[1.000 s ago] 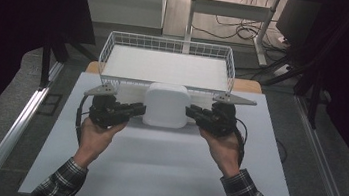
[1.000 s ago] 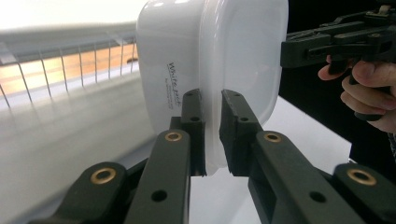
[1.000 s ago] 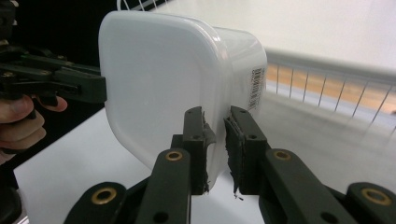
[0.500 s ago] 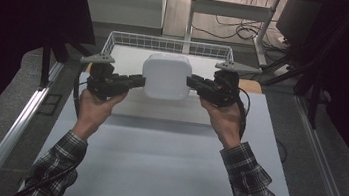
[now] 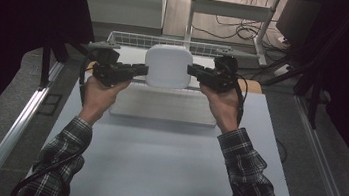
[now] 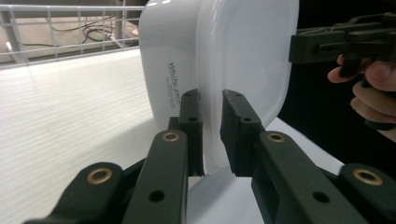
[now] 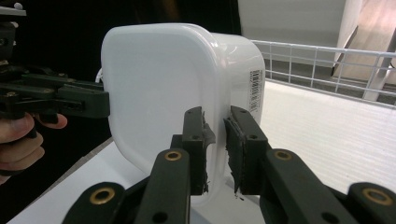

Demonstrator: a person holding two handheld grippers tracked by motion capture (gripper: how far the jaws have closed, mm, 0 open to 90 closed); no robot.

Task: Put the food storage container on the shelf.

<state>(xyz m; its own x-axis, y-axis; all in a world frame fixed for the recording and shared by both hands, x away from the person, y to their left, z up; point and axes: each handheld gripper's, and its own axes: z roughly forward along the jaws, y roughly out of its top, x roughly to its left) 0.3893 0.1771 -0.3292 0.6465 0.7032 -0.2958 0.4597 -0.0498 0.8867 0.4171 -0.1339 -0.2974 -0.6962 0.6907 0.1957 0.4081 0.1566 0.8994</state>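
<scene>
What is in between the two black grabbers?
A white plastic container, in the high view. The left gripper pinches its rim on one side, the right gripper on the other, holding it above the wire basket.

A white wire basket (image 5: 119, 36) stands at the far edge of the grey table (image 5: 164, 167).

One white lidded container (image 5: 168, 66) at the upper middle of the high view. Two grippers: the left gripper (image 5: 141, 68) at its left edge, the right gripper (image 5: 192, 70) at its right edge. One wire basket (image 5: 134, 38) behind them. One table (image 5: 164, 167) below. Two hands in plaid sleeves.
</scene>
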